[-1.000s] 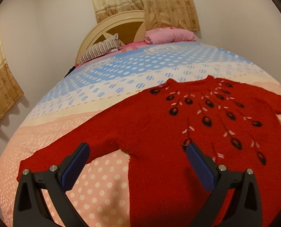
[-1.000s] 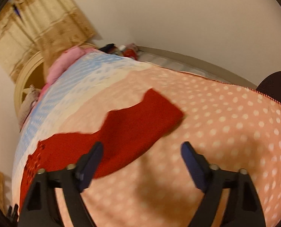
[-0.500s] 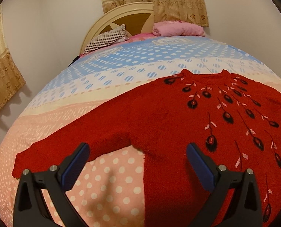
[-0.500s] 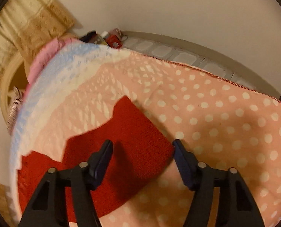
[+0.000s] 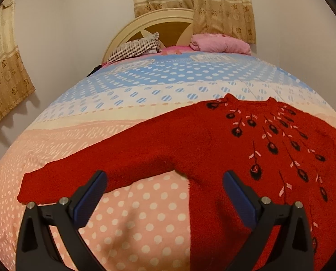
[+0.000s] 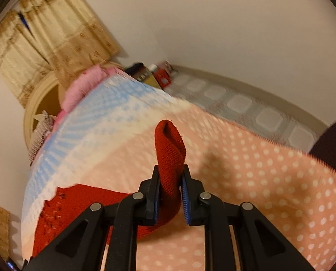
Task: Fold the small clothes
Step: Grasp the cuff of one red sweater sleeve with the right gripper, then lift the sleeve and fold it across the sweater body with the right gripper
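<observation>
Red sweater (image 5: 213,149) lies flat, front up, on the bed (image 5: 145,214), w/ black and pink flower shapes near the neck. One sleeve (image 5: 95,169) stretches out to the left across the pink dotted sheet. L gripper (image 5: 163,196) hangs just above the sweater's side edge, jaws wide apart, grabbing nothing.

R gripper (image 6: 170,194): jaws squeezed tight on the other sleeve end (image 6: 170,153), which sticks up b/w them, lifted off the sheet. Rest of the sweater lies lower left in that view.

At the head of the bed: striped pillow (image 5: 135,49), pink blanket (image 5: 220,43), round headboard (image 5: 168,22), yellow curtains (image 5: 213,4).
</observation>
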